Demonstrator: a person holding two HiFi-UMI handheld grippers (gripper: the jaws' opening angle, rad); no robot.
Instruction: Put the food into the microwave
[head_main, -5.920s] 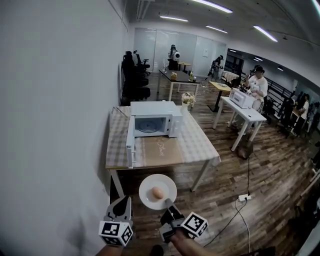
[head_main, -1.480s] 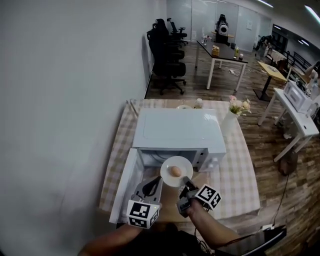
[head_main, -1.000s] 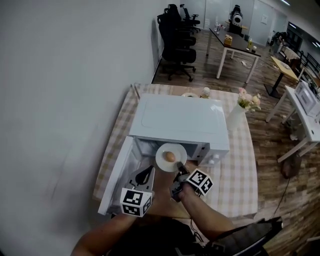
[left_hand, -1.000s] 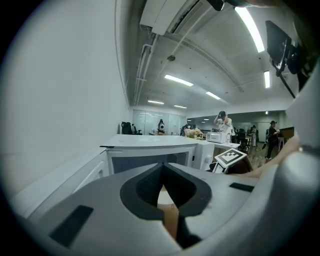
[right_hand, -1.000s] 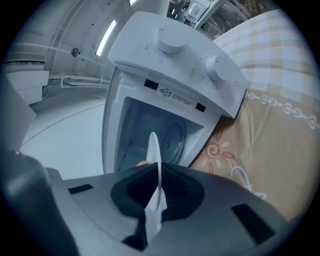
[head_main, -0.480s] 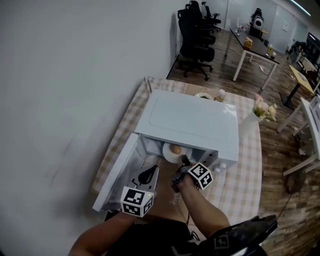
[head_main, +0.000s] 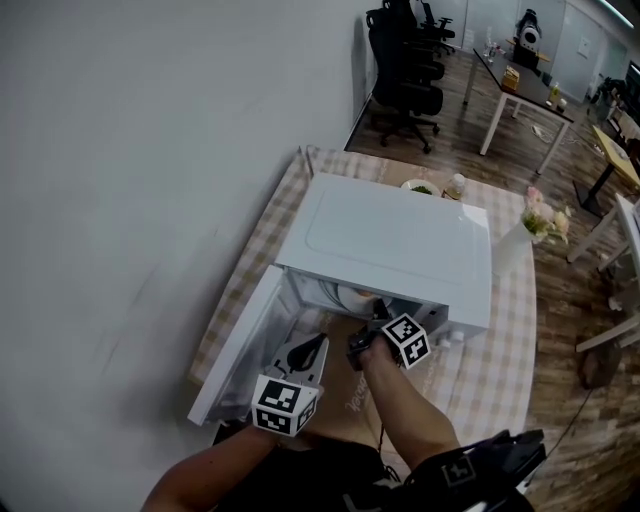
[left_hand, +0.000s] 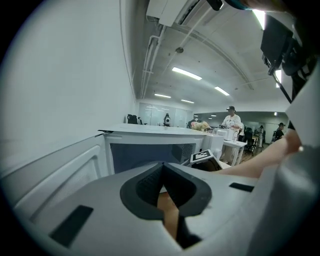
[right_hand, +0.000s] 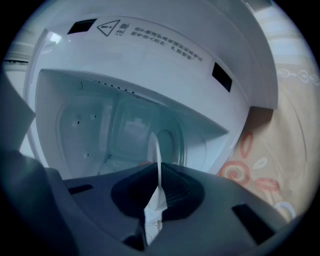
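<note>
1. Pinching the white plate (right_hand: 157, 152) by its rim, the right tongs (right_hand: 159, 192) hold it inside the open microwave (head_main: 400, 240).
2. Pressed together and empty, the left tongs (left_hand: 162, 192) sit beside the door (head_main: 235, 350).

The microwave (head_main: 400, 235) casing is seen as smooth, glossy white painted metal. The tablecloth (head_main: 510, 340) is read as matt checked cloth. The floor (head_main: 570, 290) is logged as wood planks with slight sheen. The plate (right_hand: 156, 150) is noted as glossy white, ceramic-like. The left gripper (left_hand: 162, 180) and right gripper (right_hand: 159, 175) are marked matt grey plastic, with black ribbed pads.
</note>
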